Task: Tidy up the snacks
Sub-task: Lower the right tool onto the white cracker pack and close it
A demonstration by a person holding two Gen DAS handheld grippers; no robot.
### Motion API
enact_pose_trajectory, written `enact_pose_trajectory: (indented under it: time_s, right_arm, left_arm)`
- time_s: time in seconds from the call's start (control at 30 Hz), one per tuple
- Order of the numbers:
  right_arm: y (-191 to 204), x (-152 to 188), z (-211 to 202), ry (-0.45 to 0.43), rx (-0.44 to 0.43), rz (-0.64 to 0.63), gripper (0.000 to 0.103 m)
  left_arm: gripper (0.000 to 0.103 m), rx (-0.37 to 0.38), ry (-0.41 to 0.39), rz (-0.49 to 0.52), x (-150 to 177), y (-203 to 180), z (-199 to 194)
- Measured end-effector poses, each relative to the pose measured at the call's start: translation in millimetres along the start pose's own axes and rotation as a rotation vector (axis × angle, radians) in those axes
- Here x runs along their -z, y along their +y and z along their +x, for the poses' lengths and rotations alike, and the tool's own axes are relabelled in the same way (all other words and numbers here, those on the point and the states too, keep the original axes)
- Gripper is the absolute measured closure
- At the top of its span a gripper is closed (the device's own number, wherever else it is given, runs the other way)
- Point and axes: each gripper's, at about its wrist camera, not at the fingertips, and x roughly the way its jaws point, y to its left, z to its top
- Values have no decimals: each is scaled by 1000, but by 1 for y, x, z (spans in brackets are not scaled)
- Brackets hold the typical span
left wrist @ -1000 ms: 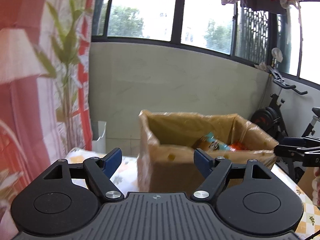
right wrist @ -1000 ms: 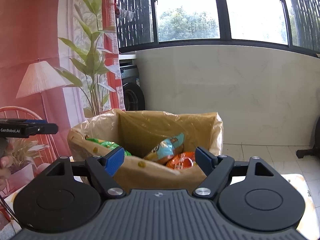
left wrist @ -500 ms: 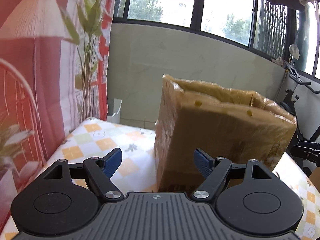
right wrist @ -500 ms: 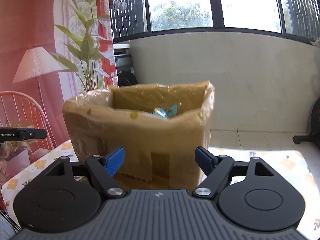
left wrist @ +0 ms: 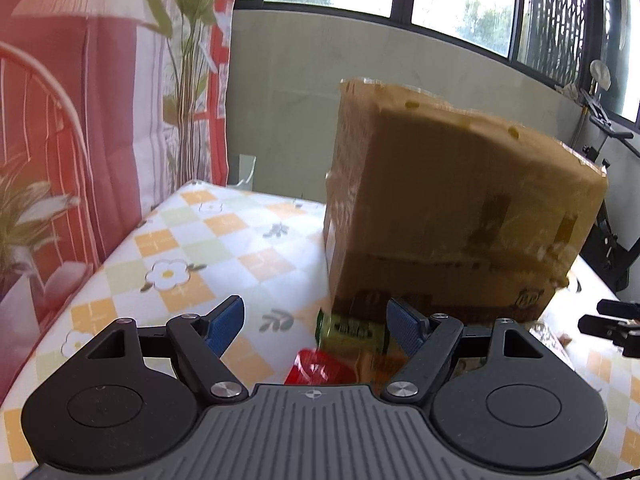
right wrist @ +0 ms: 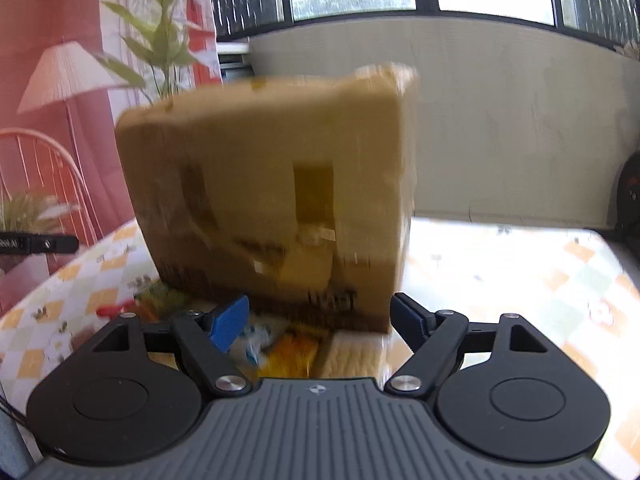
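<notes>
Checked floral table point(left wrist: 224, 248) carries a cardboard box point(left wrist: 452, 216) at frame centre.
Snack packets point(left wrist: 348, 340) lie at the box base, low centre; left gripper point(left wrist: 316, 322) and right gripper point(right wrist: 320, 318) fingers spread wide, empty.

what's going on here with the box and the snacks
A person holds a gripper in each hand over a checked tablecloth. Both the left gripper and right gripper are open and empty, aimed at snack packets lying in front of the cardboard box: a green packet and red packet on the left.
</notes>
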Motion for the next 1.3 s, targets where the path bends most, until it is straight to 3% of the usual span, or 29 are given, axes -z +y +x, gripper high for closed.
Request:
enact_pose_trajectory:
  time_s: [0.3,0.33,0.37,0.43,0.7,0.83,0.97,1.2,1.3]
  right_arm:
    - [-3,29,13,90,33,14,24]
    - [-5,29,16,94,42,21,28]
    - [-7,29,19,99,44,29,40]
    - [-9,30,28,117,49,39,47]
    - [-8,33,55,147,134,61,44]
    - [-1,41,60,145,123,31,42]
    - [3,48,56,119,104,-6,50]
    - [11,53,48,98,83,-47,51]
    - [6,52,48,103,73,-29,51]
  left_arm:
    - [23,-5,55,-5,19,2,8]
    - [23,-4,61,-6,21,2,9]
    - [24,-3,67,-8,23,2,9]
    - [25,-1,78,-12,25,2,11]
    - [27,0,128,3,38,-2,16]
    - [27,-11,157,21,43,-2,19]
    - [28,-22,195,36,50,0,20]
    - [28,-53,252,42,58,-1,27]
    - [28,-68,308,-9,58,1,25]
